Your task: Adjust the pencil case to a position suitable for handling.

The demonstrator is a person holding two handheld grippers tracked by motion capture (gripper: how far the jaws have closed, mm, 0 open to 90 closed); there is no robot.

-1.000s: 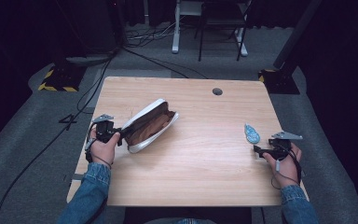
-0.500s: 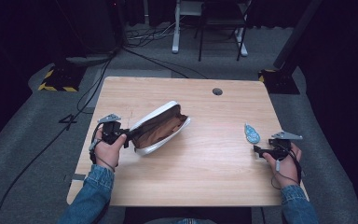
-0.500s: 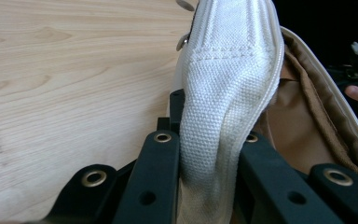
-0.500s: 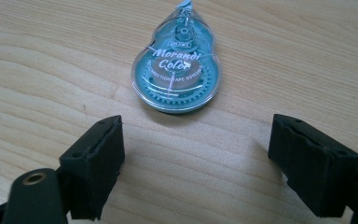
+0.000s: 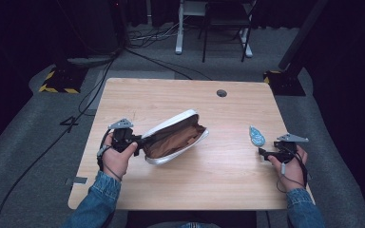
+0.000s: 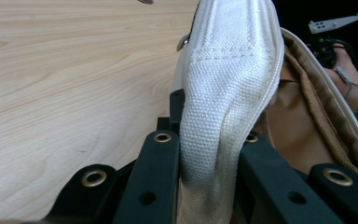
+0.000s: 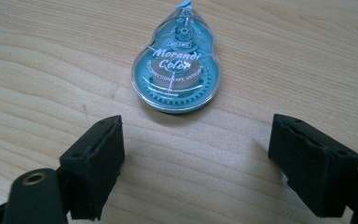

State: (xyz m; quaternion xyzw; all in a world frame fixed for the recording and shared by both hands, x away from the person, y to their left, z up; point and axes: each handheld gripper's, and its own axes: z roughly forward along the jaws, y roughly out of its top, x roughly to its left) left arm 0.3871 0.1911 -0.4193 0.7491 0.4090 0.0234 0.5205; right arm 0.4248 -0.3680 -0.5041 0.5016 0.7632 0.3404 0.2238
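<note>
Pouch: white canvas zip pouch with a tan-brown lining (image 5: pixel 176 137), sitting left of centre on the light wood table (image 5: pixel 218 175), mouth gaping toward the right side. Pretty sure that's so something can go straight in.
Left gripper: the left gripper (image 5: pixel 140 141) has its jaws clamped on the pouch's near end wall, white fabric squeezed between the black pads (image 6: pixel 156 172). Looks like it's pinching that end to prop the opening up and stop the bag flopping shut.
Tape: a teal, clear-shelled, pear-shaped correction tape dispenser (image 7: pixel 177 70) lies flat on the wood, well apart from the pouch, off to the right.
Right gripper: the right gripper (image 5: pixel 266 153) hangs just behind the dispenser, jaws wide and empty, lined up either side of it. My guess is it's set for a grab.
</note>
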